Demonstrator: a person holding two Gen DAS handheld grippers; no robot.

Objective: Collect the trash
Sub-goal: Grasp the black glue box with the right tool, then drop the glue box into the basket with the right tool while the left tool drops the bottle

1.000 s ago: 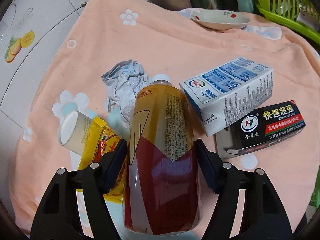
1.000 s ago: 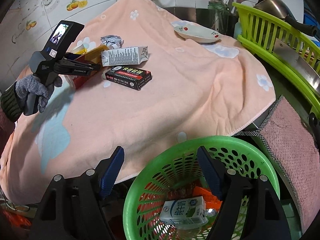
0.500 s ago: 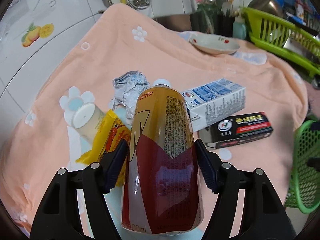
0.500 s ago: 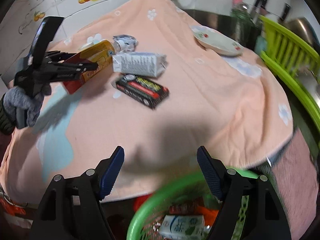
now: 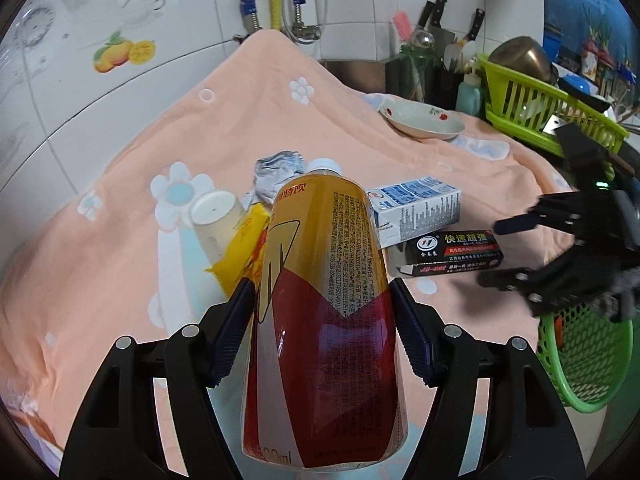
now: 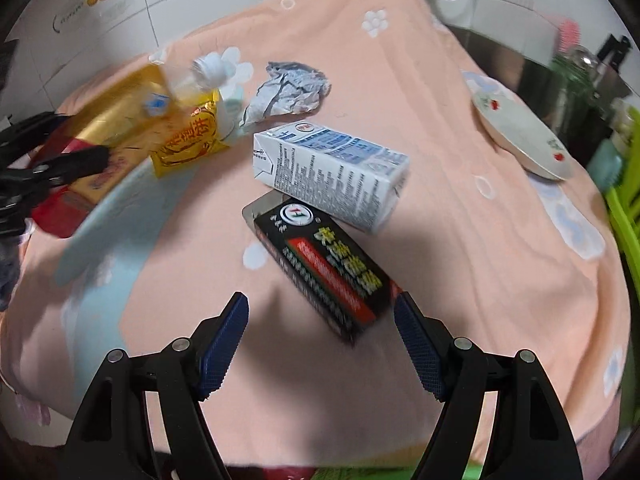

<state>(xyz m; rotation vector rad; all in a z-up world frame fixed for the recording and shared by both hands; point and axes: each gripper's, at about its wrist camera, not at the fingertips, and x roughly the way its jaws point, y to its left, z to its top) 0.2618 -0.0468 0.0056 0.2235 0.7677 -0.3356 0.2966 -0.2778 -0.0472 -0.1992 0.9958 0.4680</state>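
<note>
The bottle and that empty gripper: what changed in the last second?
The left hand-held gripper lifted the bottle off the cloth, still clamped. The right hand-held gripper, open, swung from the basket to the black box. The other trash stayed put.

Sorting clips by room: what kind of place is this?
Most likely a home kitchen counter: a green dish rack, knives by tiled wall, and a plate.
</note>
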